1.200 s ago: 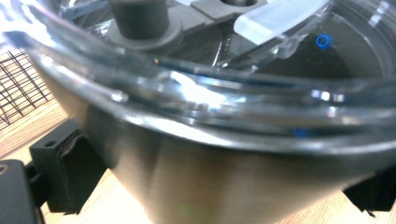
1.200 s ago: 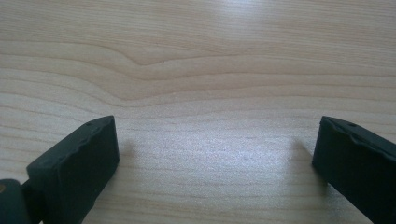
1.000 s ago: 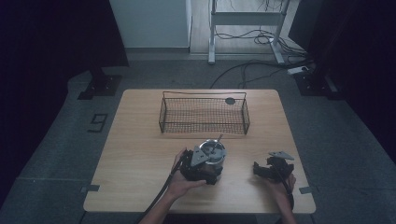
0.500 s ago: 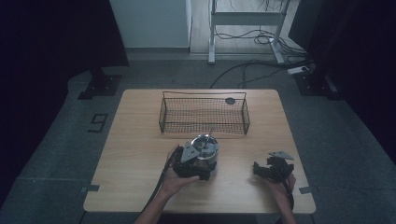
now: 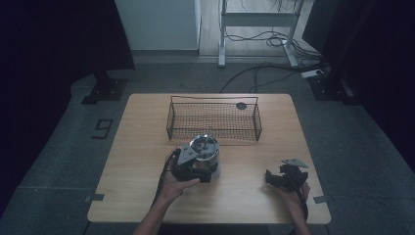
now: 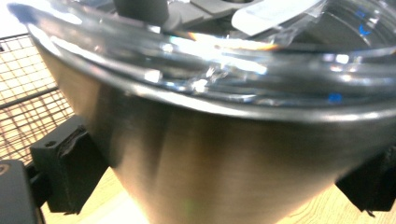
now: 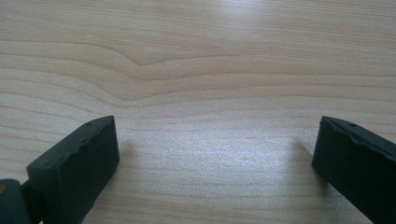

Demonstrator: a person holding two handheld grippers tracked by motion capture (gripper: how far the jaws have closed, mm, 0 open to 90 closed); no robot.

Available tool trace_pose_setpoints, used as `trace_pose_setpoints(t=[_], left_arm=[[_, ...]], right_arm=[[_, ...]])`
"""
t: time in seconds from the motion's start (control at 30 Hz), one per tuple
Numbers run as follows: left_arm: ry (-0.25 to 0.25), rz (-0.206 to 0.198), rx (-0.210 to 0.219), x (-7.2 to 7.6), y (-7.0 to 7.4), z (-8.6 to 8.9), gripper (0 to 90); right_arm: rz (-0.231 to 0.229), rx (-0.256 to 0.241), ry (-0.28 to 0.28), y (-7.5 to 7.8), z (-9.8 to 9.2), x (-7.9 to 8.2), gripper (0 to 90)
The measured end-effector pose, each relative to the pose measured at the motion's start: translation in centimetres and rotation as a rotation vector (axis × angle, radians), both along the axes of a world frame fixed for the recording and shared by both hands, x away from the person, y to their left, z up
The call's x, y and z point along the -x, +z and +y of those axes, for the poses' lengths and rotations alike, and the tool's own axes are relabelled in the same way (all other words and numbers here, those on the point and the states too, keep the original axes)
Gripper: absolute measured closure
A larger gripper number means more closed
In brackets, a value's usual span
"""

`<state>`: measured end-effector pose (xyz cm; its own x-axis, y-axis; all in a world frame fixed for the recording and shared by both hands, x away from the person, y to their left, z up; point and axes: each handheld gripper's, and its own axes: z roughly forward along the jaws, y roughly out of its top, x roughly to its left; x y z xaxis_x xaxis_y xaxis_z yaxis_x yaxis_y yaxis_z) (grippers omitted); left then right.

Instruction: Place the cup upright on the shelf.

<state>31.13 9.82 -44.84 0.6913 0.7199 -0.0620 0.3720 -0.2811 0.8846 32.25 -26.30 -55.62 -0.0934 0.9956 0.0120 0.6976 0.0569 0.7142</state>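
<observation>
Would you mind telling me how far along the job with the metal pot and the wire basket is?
Done: the left gripper has its jaws clamped on either side of the metal pot, lid on. In hand: the pot sits near the wire basket, still outside it. Left: probably moving it over the rim and into the basket, then letting go. The right gripper rests open over the bare table.
</observation>
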Motion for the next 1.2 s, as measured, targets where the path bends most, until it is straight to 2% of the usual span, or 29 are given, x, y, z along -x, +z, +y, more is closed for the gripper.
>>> trace_pose_setpoints(t=[0.1,0.27,0.63,1.2], left_arm=[[0.016,0.0,-0.003,-0.2,0.3,0.5,4.2],[0.032,0.009,0.018,-0.7,0.7,1.4,4.2],[0.071,-0.001,0.023,-1.7,1.5,3.1,4.2],[0.114,-0.017,0.018,-3.4,2.6,4.6,4.2]], right_arm=[[0.0,0.0,0.0,0.0,0.0,0.0,0.1],[0.0,-0.001,-0.001,0.0,0.0,0.0,0.1],[-0.001,0.0,-0.001,0.0,0.0,0.0,0.1],[0.0,-0.001,-0.001,0.0,0.0,0.0,0.1]])
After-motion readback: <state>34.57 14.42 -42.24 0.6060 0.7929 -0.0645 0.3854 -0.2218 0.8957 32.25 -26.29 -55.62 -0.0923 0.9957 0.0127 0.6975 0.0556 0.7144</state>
